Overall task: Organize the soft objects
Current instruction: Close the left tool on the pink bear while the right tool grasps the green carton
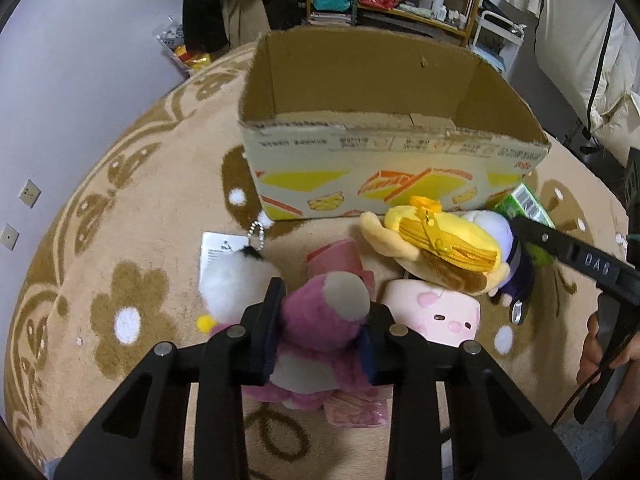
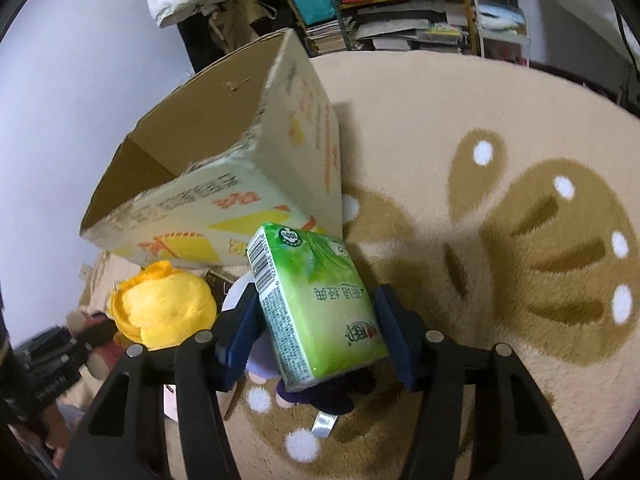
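My left gripper point(image 1: 322, 320) is shut on a pink plush bear point(image 1: 320, 340), its pads pressed into the bear's sides. Around it on the rug lie a white fluffy keychain toy point(image 1: 236, 284), a pink pig cushion point(image 1: 432, 312) and a yellow zip plush point(image 1: 444, 240). An open cardboard box point(image 1: 380, 136) stands behind them. My right gripper point(image 2: 316, 324) is shut on a green tissue pack point(image 2: 316, 308), with a dark-clothed doll point(image 2: 320, 394) under it. The box point(image 2: 240, 184) and yellow plush point(image 2: 164, 308) lie to the left.
A beige rug with brown flower patterns point(image 2: 520, 220) covers the floor. A shelf with books and bags point(image 2: 400, 8) stands at the back, and white bedding point(image 1: 592, 60) lies to the right. The right gripper's finger point(image 1: 576, 256) reaches in beside the yellow plush.
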`<state>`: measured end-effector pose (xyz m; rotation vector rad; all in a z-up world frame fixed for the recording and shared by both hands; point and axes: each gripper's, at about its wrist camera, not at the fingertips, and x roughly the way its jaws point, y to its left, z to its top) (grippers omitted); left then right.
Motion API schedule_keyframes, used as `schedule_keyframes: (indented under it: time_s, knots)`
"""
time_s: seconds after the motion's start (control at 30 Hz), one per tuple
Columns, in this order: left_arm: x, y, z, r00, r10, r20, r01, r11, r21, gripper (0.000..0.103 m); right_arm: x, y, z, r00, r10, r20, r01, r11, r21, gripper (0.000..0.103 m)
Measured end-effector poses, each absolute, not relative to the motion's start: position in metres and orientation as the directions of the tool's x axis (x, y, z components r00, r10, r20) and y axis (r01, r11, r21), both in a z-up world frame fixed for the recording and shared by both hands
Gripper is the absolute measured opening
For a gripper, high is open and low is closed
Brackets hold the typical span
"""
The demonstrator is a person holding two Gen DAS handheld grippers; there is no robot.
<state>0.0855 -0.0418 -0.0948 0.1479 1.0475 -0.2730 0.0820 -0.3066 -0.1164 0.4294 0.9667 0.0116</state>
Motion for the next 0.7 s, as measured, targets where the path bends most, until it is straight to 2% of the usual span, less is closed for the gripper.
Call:
schedule_keyframes:
  time_s: [0.27,0.7]
  knots:
    - [0.081,-0.029,-0.072,0.541,-0.157,-0.826,0.269,0.963,-0.007,0.030,0.062,-0.296,-0.088,0.625,0.136,-0.769,0.177,0.934,0.309,0.060]
    - [0.071,-0.009,-0.024,0.651,-0.191,-0.734,0.251,0.968,-0.029,0.030,0.026,-0.273,-0.015,0.793,0.061,-0.606,0.106,0.966,0.236,0.060]
